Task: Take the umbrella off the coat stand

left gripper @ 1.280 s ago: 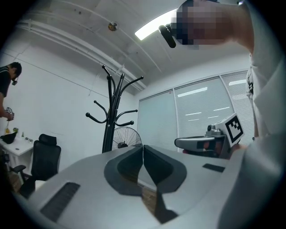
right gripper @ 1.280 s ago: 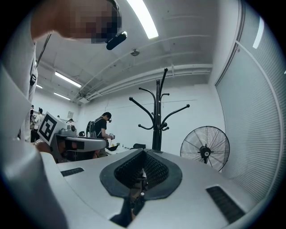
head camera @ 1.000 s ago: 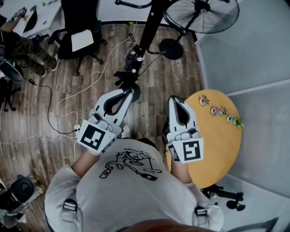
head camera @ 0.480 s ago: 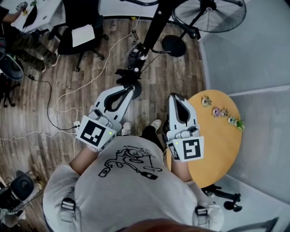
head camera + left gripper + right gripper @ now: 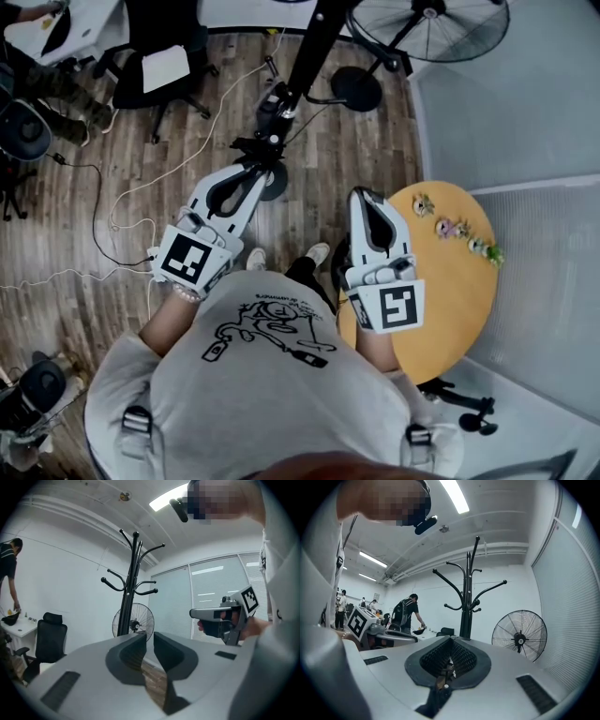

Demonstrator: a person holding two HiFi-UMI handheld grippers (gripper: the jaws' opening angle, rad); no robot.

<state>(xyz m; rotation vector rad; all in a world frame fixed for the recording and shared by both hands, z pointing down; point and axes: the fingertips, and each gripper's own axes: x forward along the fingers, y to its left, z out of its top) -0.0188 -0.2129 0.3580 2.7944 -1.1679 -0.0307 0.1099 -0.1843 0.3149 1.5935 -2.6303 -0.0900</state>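
The black coat stand (image 5: 131, 588) rises just ahead, its curved hooks bare in both gripper views (image 5: 466, 602); from above it is a dark pole (image 5: 300, 66). No umbrella shows in any view. My left gripper (image 5: 265, 171) points level at the stand, close to its foot. Its jaws have just been opening and now stand a narrow gap apart (image 5: 150, 637) with nothing between them. My right gripper (image 5: 361, 195) is held level beside it, its ribbed pads meeting (image 5: 451, 639) on nothing.
A big floor fan (image 5: 422, 23) stands right of the coat stand. A round yellow table (image 5: 450, 281) with small figurines (image 5: 459, 230) is at my right. A black office chair (image 5: 164, 75) and loose cables (image 5: 122, 216) lie left. A person (image 5: 407, 613) bends over a desk.
My left gripper has moved forward toward the stand's foot, and its jaws have parted slightly. The right gripper has hardly shifted.
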